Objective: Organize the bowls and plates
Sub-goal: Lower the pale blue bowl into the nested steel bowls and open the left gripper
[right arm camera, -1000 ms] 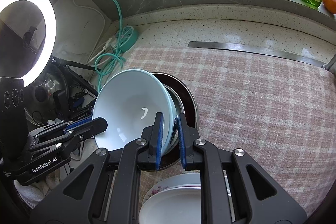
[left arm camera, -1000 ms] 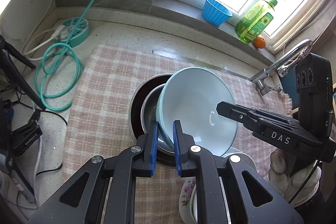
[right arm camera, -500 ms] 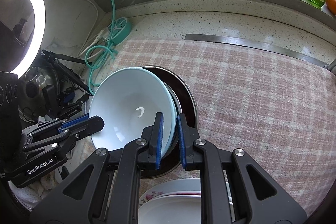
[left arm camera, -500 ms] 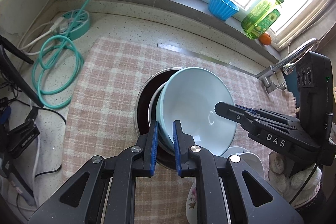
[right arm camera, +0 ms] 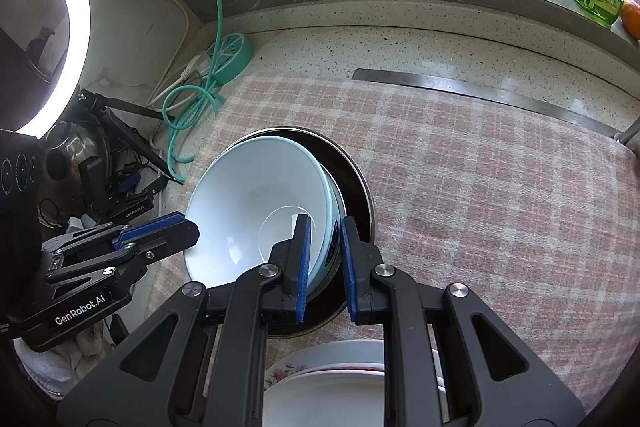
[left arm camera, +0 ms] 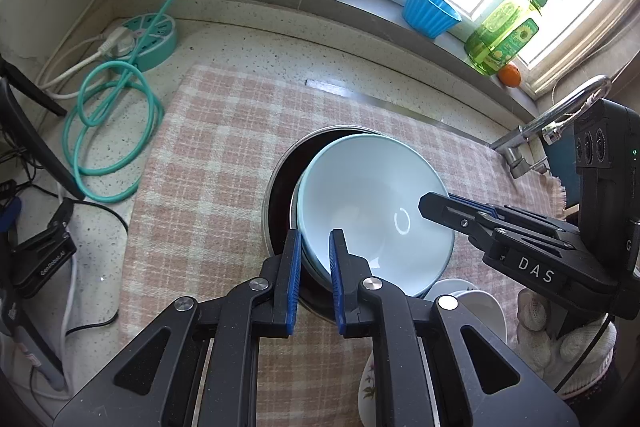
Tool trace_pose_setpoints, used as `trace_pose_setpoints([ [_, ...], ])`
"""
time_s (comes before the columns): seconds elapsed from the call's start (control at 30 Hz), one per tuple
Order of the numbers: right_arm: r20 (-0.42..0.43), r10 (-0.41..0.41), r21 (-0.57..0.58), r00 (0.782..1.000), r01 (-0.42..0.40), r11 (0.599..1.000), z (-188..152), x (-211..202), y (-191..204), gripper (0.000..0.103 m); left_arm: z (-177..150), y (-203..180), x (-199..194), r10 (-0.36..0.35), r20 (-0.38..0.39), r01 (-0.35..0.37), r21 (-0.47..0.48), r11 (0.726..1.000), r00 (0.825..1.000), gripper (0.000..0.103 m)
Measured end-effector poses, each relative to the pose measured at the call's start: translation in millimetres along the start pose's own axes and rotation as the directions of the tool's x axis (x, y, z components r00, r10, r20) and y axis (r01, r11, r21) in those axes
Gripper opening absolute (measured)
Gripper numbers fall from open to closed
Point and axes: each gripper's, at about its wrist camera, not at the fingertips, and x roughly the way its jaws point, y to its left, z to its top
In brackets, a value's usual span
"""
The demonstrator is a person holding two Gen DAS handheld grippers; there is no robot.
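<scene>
A pale blue bowl [left arm camera: 372, 203] is held tilted over a dark round metal dish [left arm camera: 280, 179] on the checked cloth. My left gripper [left arm camera: 314, 243] is shut on the bowl's near rim. My right gripper [right arm camera: 324, 231] is shut on the opposite rim of the same bowl [right arm camera: 248, 195], with the dark dish [right arm camera: 352, 179] behind it. Each gripper shows in the other's view: the right one [left arm camera: 428, 205] and the left one [right arm camera: 192, 227]. A stack of white floral plates [right arm camera: 340, 371] lies just below the grippers, also in the left wrist view [left arm camera: 472, 303].
A pink checked cloth [right arm camera: 480, 167] covers the counter. A teal power strip with coiled cable [left arm camera: 148, 39] lies at the back left. A blue cup [left arm camera: 430, 11], green soap bottle [left arm camera: 504, 35] and an orange [left arm camera: 510, 75] sit on the sill. A tap [left arm camera: 560, 107] stands right. A ring light [right arm camera: 52, 39] stands left.
Both grippers have carried the bowl lower and closer over the dark dish. The grip on both rims is unchanged.
</scene>
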Motion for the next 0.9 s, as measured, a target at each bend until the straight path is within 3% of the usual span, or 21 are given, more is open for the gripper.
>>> trace_pose_setpoints([
  [0.3, 0.002, -0.008, 0.003, 1.0, 0.008, 1.0, -2, -6, -3, 0.018, -1, -1, -5, 0.015, 0.018, -0.015, 0.01, 1.0, 1.0, 0.012],
  [0.43, 0.014, -0.007, 0.006, 1.0, 0.007, 1.0, -4, -11, -6, 0.039, -2, -2, -10, 0.025, 0.035, -0.025, 0.02, 0.999, 0.999, 0.012],
  [0.57, 0.028, -0.004, 0.015, 1.0, 0.003, 1.0, -3, -19, -9, 0.04, -1, 0, -15, 0.03, 0.05, -0.031, 0.023, 0.999, 0.998, 0.012],
  [0.73, 0.063, -0.002, 0.041, 0.998, -0.001, 0.999, -2, -32, -16, 0.054, 0, 6, -19, 0.025, 0.062, -0.026, 0.007, 1.0, 0.998, 0.013],
  [0.83, 0.08, -0.001, 0.066, 0.997, -0.004, 0.998, -2, -38, -24, 0.055, 0, 15, -23, 0.012, 0.075, -0.011, -0.023, 1.0, 0.997, 0.024],
  [0.9, 0.088, -0.001, 0.087, 0.996, -0.006, 0.996, -2, -41, -30, 0.062, 0, 23, -23, 0.005, 0.076, -0.001, -0.048, 0.999, 0.997, 0.028],
])
